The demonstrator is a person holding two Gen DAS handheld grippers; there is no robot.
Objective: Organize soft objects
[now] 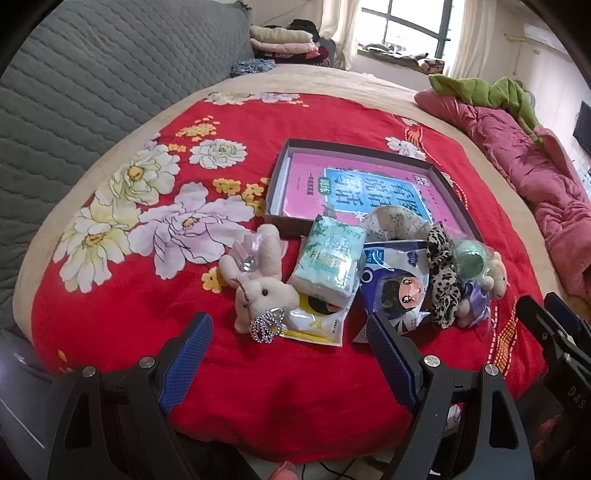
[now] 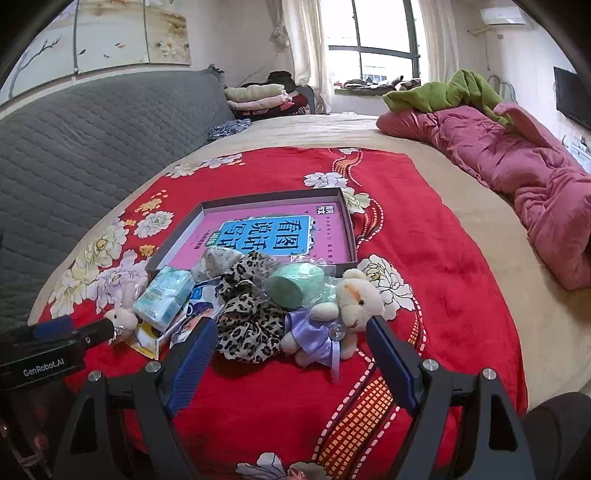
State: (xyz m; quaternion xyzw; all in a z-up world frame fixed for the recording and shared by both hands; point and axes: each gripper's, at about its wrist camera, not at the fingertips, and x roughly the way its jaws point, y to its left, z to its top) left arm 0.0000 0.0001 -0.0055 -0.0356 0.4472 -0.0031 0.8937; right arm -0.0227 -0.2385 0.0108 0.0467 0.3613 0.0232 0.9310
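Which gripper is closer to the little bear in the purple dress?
Right. The open right gripper frames the bear in the purple dress between its fingers; the open left gripper sits farther away, before the pink plush rabbit.

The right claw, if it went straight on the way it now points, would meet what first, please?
Most likely the plush bear in the purple dress, lying between the open right claw's fingers, with the leopard-print scrunchie just beside it; depth is uncertain.

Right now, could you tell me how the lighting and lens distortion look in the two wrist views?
Left wrist view: the window is blown out white, the red blanket bulges with fisheye curve, corners vignetted black. Right wrist view: same bright window, bed edges bow strongly, yet the tray and plush bear stay sharp.
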